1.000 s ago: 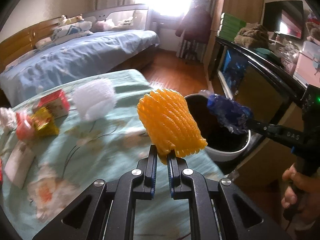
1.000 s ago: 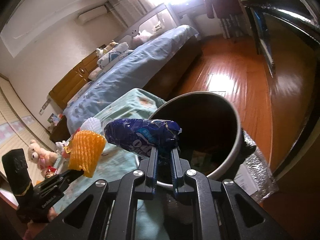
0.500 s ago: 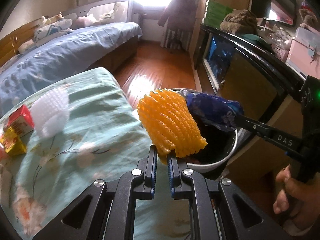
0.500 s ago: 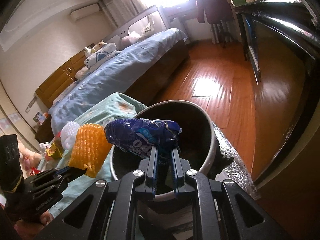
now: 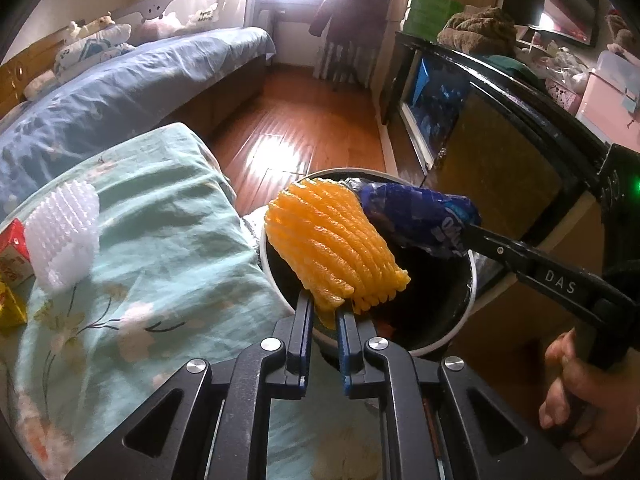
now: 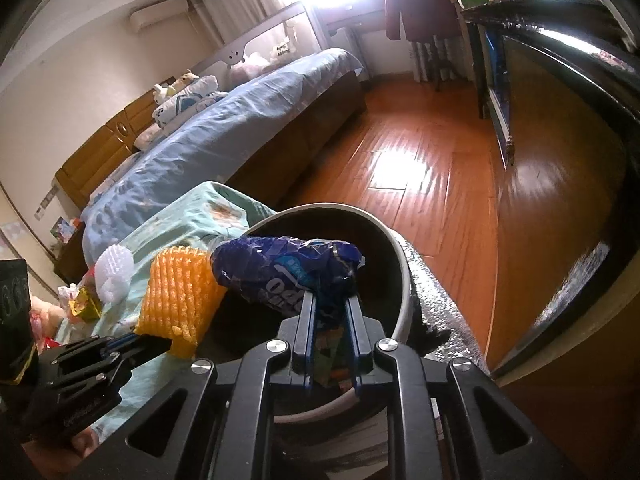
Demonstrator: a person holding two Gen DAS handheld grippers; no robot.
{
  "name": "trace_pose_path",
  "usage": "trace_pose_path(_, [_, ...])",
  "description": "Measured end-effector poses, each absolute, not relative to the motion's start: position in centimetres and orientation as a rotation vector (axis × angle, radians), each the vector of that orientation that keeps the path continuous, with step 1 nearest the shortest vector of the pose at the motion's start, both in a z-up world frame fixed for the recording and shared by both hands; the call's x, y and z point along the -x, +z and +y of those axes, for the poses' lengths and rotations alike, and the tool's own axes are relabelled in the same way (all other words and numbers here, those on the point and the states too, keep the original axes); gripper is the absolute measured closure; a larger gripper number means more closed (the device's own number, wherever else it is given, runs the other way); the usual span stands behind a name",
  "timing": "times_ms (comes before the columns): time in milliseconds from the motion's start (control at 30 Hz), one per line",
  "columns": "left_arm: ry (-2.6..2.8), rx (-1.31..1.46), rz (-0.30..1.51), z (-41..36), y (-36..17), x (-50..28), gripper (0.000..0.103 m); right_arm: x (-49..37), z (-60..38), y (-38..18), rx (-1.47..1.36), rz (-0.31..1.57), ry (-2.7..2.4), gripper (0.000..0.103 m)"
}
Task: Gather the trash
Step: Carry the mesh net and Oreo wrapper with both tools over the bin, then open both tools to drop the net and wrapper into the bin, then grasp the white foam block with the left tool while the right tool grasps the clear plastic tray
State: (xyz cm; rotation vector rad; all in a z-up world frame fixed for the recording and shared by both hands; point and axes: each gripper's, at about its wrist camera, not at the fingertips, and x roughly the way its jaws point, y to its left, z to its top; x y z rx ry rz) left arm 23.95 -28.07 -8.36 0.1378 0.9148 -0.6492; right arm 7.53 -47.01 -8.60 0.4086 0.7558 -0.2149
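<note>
Now, line by line:
Left gripper (image 5: 322, 312): clenched on the lower edge of the orange net (image 5: 336, 248), which stands up over the near-left rim of the bin (image 5: 472, 280).
Right gripper (image 6: 330, 300): grasping the blue wrapper (image 6: 280, 270) by one end; its jaws have been easing apart a little, with the wrapper between them and not yet free.
Wrapper and net: side by side over the bin's mouth, touching or nearly so in both views.
Bin: on the floor, tight against the corner of the bed (image 5: 160, 208), dark inside, some litter at the bottom.
Left to collect: white net (image 5: 64, 236), red carton (image 5: 12, 252) and yellow packet (image 5: 10, 308) by the bed's left edge.
Risk, net: it hangs near the rim, so I judge a release here could tip it onto the bed or floor; it is light and springy.
Risk, wrapper: crumpled foil may cling to a pad or snag the net as it falls.
Risk, grippers: they crowd one opening and could knock each other.
</note>
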Motion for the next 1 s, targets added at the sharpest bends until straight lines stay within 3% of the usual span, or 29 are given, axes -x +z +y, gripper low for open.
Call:
trace_pose_path(200, [-0.663,-0.123,0.929,-28.7,-8.6,-24.5,0.083,-8.2,-47.1,-8.7,-0.398,0.776,-0.221,0.086])
trace_pose_path(267, [-0.668,-0.127,0.924,-28.8,-8.6,-24.5,0.08,-8.3,-47.3,-8.7,-0.401,0.78,-0.219,0.079])
trace_pose_path(400, [-0.657,-0.112,0.913,-28.0,-8.4,-24.3,0.061,-8.3,-47.0,-8.5,-0.402,0.767,-0.215,0.058])
trace_pose_path(500, [-0.643,-0.092,0.907,-26.8,-8.3,-23.9,0.06,-8.1,-46.6,-8.3,-0.411,0.756,-0.201,0.054])
trace_pose_path(667, [-0.603,-0.06,0.888,-23.9,-8.1,-22.5,0.057,-7.9,-44.9,-7.9,-0.419,0.737,-0.168,0.035])
trace_pose_path(767, [-0.563,-0.031,0.871,-21.5,-7.8,-21.4,0.049,-7.9,-43.3,-7.6,-0.428,0.726,-0.131,0.025])
trace_pose_path(1000, [-0.462,0.028,0.838,-15.9,-7.4,-18.6,0.044,-8.7,-39.0,-7.0,-0.428,0.732,-0.031,0.018])
